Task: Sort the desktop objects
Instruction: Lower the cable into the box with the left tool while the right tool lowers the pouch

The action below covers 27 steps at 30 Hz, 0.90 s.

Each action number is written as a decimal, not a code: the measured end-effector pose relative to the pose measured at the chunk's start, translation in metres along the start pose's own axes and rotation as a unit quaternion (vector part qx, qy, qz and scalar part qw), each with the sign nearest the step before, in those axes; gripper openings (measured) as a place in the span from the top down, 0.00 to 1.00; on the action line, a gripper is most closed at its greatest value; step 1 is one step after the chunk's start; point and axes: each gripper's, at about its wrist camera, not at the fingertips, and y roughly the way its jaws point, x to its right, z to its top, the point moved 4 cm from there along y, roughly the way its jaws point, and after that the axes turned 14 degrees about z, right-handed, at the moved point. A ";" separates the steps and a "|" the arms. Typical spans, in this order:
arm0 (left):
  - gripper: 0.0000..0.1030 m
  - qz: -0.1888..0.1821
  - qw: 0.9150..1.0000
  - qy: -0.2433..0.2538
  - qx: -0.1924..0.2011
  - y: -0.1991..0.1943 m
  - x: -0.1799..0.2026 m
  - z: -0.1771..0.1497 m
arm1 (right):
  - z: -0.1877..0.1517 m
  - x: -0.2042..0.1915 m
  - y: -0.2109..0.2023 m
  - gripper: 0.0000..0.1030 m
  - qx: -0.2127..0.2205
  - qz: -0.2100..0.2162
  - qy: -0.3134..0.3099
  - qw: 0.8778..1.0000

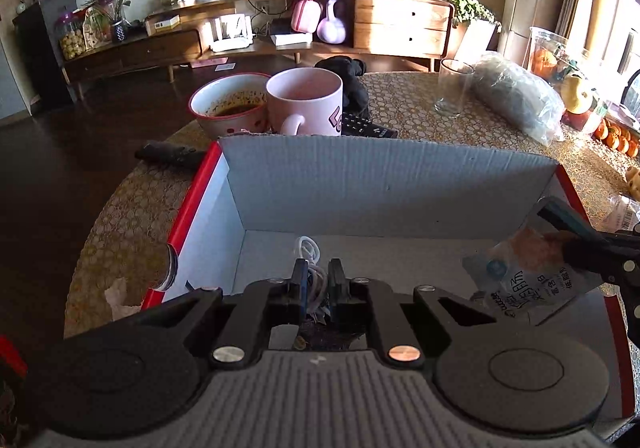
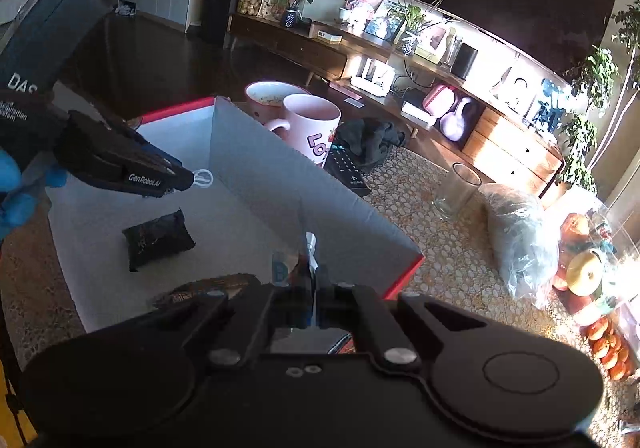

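A cardboard box (image 1: 384,184) with red outer sides stands open on the table; it also shows in the right wrist view (image 2: 256,168). My left gripper (image 1: 318,280) is shut on a coiled white cable (image 1: 308,252) and holds it over the box; it shows from the side in the right wrist view (image 2: 188,178), with the cable loop (image 2: 203,178) sticking out. My right gripper (image 2: 314,280) is shut on a clear snack packet (image 1: 528,272) and holds it inside the box's right end. A black packet (image 2: 158,242) and a brown packet (image 2: 208,286) lie on the box floor.
Behind the box stand a red-rimmed bowl (image 1: 228,104), a pink mug (image 1: 306,100), a black remote (image 2: 346,168) and dark cloth (image 2: 372,140). An empty glass (image 1: 452,88), a clear plastic bag (image 1: 516,96) and fruit (image 2: 584,268) are to the right. Another remote (image 1: 168,154) lies left.
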 end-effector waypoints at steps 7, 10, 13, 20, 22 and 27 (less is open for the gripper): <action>0.91 0.003 1.000 0.010 -0.021 0.015 0.002 0.003 | -0.007 -0.022 0.020 0.98 -0.033 0.011 -0.039 0.999; 0.91 0.006 1.000 0.014 -0.028 0.020 0.004 0.005 | -0.006 -0.025 0.022 0.98 -0.032 0.015 -0.041 0.999; 0.91 0.002 0.999 0.015 -0.038 0.025 0.005 0.006 | -0.005 -0.024 0.024 0.98 -0.034 0.019 -0.039 0.998; 0.91 -0.002 0.997 0.030 -0.064 0.034 0.014 0.003 | -0.008 -0.027 0.020 0.97 -0.031 0.037 -0.031 0.998; 0.91 -0.003 0.997 0.035 -0.071 0.035 0.016 0.002 | -0.009 -0.030 0.019 0.97 -0.031 0.043 -0.034 0.998; 0.91 -0.009 0.995 0.047 -0.089 0.040 0.020 -0.001 | -0.011 -0.034 0.017 0.94 -0.035 0.058 -0.031 0.997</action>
